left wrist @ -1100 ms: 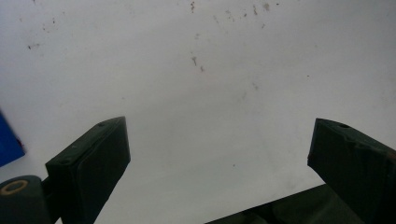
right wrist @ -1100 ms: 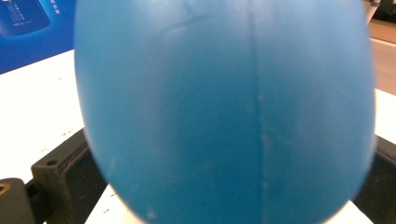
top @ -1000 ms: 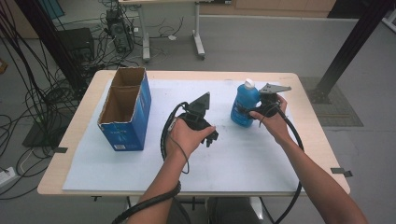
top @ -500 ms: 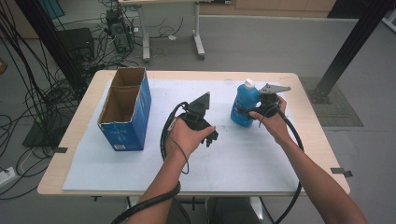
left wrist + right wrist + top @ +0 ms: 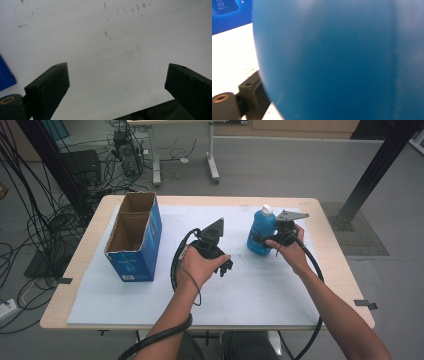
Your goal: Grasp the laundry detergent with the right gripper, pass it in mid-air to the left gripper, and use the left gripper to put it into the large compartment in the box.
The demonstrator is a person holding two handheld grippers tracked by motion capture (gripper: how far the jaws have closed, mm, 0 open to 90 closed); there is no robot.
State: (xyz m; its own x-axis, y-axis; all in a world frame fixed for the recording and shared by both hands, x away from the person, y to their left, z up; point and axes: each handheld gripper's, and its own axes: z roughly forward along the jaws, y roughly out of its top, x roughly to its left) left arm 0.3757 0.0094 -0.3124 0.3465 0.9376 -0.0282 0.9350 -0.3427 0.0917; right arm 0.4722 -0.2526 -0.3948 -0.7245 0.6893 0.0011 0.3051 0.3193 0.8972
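Gripping blue bottle (image 5: 261,232), right gripper (image 5: 270,239)

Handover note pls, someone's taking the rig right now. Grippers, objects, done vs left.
Left gripper: jaws open wide, nothing between them, low over the white mat mid-table.
Right gripper: up against the blue bottle; the bottle sits right between its jaws in the right gripper view, but I cannot tell whether they have closed on it.
Blue bottle: upright on the mat, right of centre, white cap on.
Blue cardboard box: open top, at the table's left, looks empty.
Done: right gripper brought to the bottle.
Left, most likely: confirm the grip, lift the bottle, carry it to the box.
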